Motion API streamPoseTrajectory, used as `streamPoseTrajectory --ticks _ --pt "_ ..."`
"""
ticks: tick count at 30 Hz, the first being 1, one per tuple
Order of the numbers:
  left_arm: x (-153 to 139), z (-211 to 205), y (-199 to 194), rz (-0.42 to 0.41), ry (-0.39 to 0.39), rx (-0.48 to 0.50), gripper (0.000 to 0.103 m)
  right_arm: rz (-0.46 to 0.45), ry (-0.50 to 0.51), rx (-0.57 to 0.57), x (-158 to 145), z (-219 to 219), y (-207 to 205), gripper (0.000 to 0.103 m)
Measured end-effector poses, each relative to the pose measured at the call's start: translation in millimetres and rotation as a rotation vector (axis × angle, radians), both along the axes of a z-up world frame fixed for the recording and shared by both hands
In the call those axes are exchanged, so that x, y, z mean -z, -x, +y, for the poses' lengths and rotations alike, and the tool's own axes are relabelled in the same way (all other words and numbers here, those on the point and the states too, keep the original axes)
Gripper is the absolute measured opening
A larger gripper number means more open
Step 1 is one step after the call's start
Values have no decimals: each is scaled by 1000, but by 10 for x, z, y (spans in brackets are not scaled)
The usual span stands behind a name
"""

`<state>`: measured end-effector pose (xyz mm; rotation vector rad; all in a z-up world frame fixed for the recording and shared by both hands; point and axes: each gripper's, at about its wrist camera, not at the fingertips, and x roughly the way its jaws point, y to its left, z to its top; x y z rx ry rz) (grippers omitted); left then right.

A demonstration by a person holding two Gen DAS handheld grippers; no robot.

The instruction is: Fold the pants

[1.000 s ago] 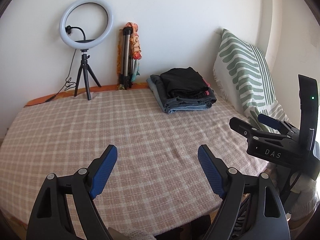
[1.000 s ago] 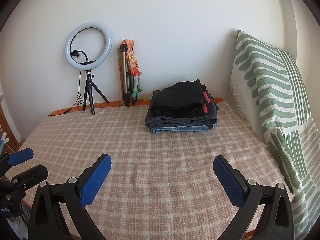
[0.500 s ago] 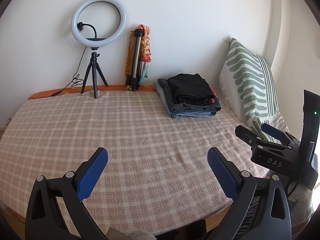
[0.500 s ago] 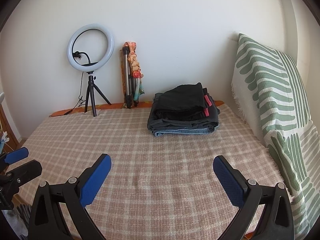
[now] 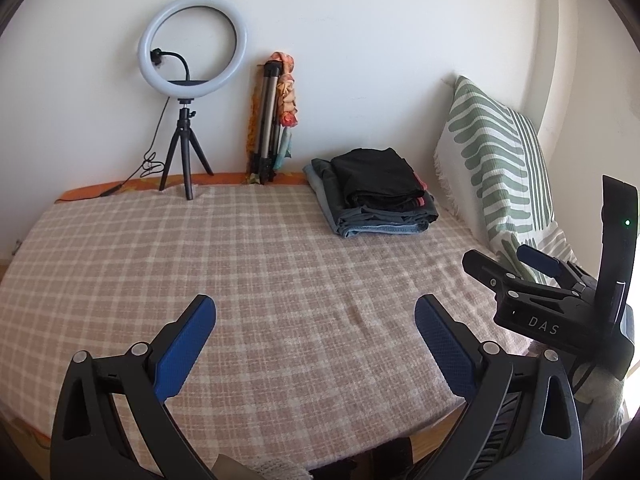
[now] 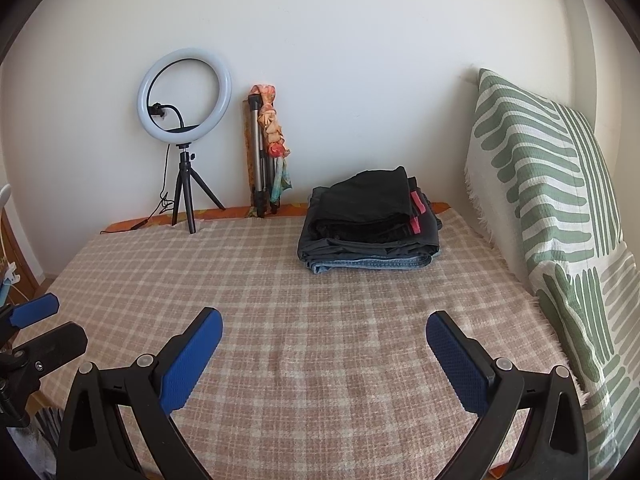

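A stack of folded pants (image 5: 374, 194) lies at the far right of the bed, black pairs on top and blue jeans at the bottom; it also shows in the right wrist view (image 6: 370, 226). My left gripper (image 5: 314, 326) is open and empty above the near edge of the checked blanket (image 5: 240, 264). My right gripper (image 6: 324, 338) is open and empty, also near the front edge. The right gripper shows at the right edge of the left wrist view (image 5: 532, 280). No unfolded pants are in view.
A ring light on a small tripod (image 5: 188, 92) and a folded tripod with a scarf (image 5: 272, 128) stand against the back wall. A green-striped pillow (image 6: 560, 208) leans along the right side. The bed edge runs just below both grippers.
Both grippers have drawn back and up a little, so the pants stack and the wall items look smaller and farther. Both stay open and empty.
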<state>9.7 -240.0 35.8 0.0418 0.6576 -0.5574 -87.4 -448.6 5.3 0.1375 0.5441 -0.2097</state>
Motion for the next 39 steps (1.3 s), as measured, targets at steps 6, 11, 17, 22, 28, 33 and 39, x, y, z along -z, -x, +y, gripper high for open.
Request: streamPoseTrajectory --ticks 6,11,17,22,28,33,39 --pt "-7 -9 7 -5 -3 4 100 0 -4 -1 1 -1 -6 103" --pt "-18 -17 16 -9 -4 7 100 1 -3 -3 2 10 -7 103" --pt "-22 -25 25 -16 -10 9 100 2 -4 -3 6 11 -15 103" --pt "-24 -25 25 -19 -12 9 100 3 -7 -4 22 6 -15 103" --pt "-24 -33 26 -18 -12 7 100 5 -7 -4 27 9 -9 103" --pt "-24 -39 27 -13 -12 11 100 11 -8 -8 48 8 -22 103" --pt "-23 -17 33 -20 -14 7 100 15 -9 -14 56 7 -43 103"
